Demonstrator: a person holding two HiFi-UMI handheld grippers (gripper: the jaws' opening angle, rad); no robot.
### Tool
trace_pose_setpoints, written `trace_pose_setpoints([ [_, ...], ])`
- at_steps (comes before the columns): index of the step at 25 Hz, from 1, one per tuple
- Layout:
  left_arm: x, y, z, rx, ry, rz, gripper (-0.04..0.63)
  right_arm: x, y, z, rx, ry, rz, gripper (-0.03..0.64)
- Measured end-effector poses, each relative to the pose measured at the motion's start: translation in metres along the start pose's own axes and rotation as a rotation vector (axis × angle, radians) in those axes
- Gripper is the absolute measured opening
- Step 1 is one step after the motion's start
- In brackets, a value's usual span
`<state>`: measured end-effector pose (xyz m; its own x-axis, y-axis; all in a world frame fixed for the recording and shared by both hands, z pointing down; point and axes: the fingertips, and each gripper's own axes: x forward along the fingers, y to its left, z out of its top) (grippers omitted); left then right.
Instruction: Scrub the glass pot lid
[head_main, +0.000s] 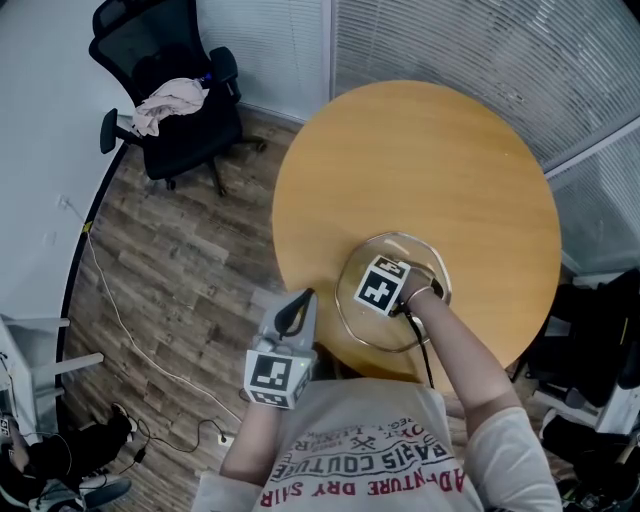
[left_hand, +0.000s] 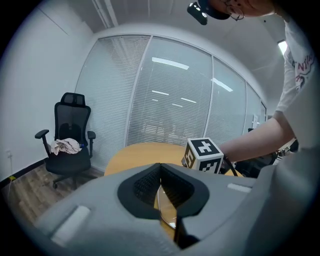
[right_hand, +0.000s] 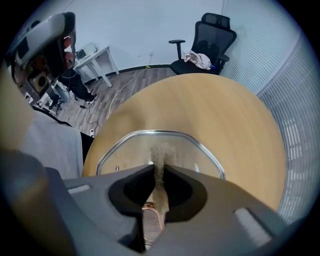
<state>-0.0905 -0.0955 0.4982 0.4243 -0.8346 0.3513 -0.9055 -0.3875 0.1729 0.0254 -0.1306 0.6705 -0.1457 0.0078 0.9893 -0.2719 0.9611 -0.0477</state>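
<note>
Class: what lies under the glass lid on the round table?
Through the glass lid only the round table's wood shows. The part beneath the scrub pad in the right tongs is covered.

Tally:
- one round wooden table (head_main: 440, 150)
- one metal-rimmed glass pot lid (head_main: 372, 332)
- one beige fibrous scrub pad (right_hand: 159, 154)
- two grey grippers: left gripper (head_main: 297, 306), right gripper (right_hand: 159, 172)
- one black office chair (head_main: 185, 135), upper left
- one crumpled pale cloth (head_main: 170, 100)
- one white floor cable (head_main: 120, 320)
</note>
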Motion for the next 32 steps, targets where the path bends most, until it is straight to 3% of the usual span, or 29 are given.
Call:
trace_pose_setpoints([
  [6,-0.017,0.002,0.001,-0.009,-0.015,0.019,0.008,0.005,0.03,0.007,-0.068,0.029,0.049,0.052],
  [17,-0.037,0.005,-0.004,0.002,-0.014,0.022,0.008,0.002,0.066,-0.015,-0.174,0.028,0.016,0.052],
  [25,-0.037,-0.006,-0.008,0.023,-0.002,-0.023,0.008,-0.004,0.079,-0.046,-0.133,-0.026,-0.009,0.052],
  [32,-0.026,-0.024,-0.003,0.043,0.003,-0.062,0.008,-0.008,0.084,-0.083,-0.083,-0.007,0.022,0.052],
])
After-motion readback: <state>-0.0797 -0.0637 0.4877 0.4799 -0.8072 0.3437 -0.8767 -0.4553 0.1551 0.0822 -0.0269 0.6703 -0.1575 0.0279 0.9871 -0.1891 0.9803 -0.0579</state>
